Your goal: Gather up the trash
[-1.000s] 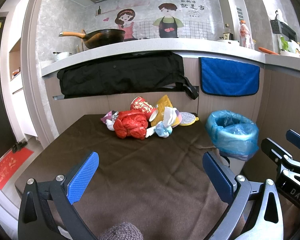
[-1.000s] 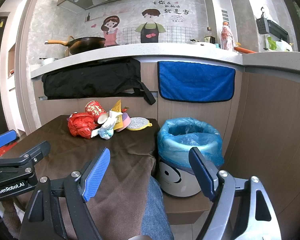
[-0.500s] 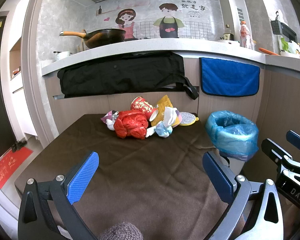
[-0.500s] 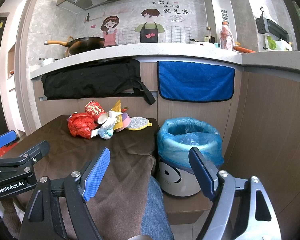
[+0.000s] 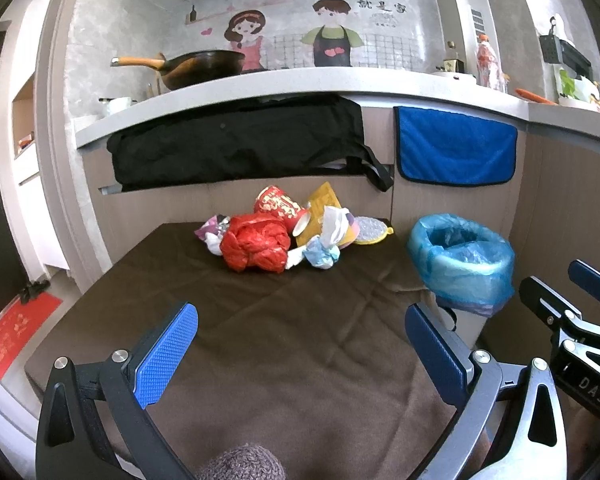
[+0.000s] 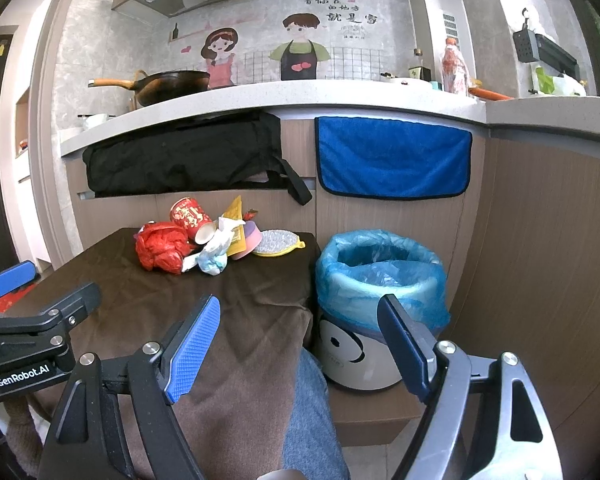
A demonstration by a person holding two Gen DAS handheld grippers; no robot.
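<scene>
Trash sits heaped dead ahead of the left gripper (image 5: 300, 356), well beyond its fingertips, at the far edge of the brown-covered worktop (image 5: 284, 344). That gripper is spread wide, blue pads apart, nothing between them. In the pile: a crumpled red plastic bag (image 5: 258, 247) out front, a red paper cup (image 5: 281, 209) tipped on its side just behind it, a yellow packet (image 5: 323, 204) leaning up at the back, and a pale blue wad (image 5: 321, 254) to the right of the bag, touching the heap. A round yellow-rimmed scrubber (image 5: 369, 230) lies flat at the pile's right end.

Over to the right gripper (image 6: 300, 344): also gaping, both fingers clear, holding nothing. The trash bin (image 6: 380, 280), lined with a blue bag, stands ahead and slightly right of it, just beyond the right fingertip, on the floor beside the worktop's edge. From here the heap lies ahead and off to the left, well apart from the bin. The left gripper's black body shows low at the left edge of the right wrist view. A denim-clad leg (image 6: 312, 412) pokes in below, between the right gripper's fingers.

Behind it all, a black bag (image 6: 184, 160) and a blue towel (image 6: 394, 162) hang from the counter front.
</scene>
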